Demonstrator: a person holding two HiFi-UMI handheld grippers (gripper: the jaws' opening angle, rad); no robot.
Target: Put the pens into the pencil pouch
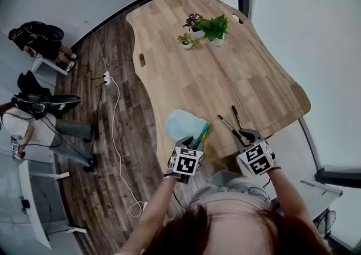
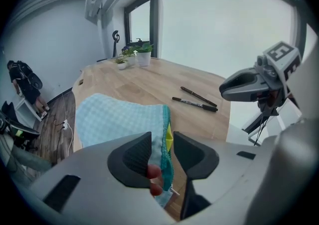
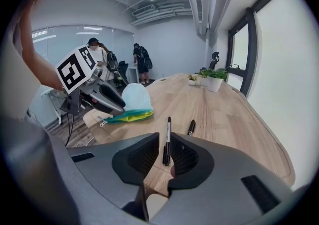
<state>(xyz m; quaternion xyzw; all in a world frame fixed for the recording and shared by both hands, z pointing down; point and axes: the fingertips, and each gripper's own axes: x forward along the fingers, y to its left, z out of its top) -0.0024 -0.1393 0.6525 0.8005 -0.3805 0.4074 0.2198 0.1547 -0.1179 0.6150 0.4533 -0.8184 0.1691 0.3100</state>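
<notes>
Open left gripper (image 2: 162, 142) astride edge of light-blue checked fabric pencil pouch (image 2: 119, 119) — unpinched. Open right gripper (image 3: 167, 149) astride slim black pen (image 3: 168, 132).

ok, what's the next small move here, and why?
Probably close the right claw on the pen. The pen lies on the table between its open jaws, and the pads are not pressing on it. The left claw, also open, straddles the zipper edge of the pouch, so the pouch looks ready to be held.
</notes>
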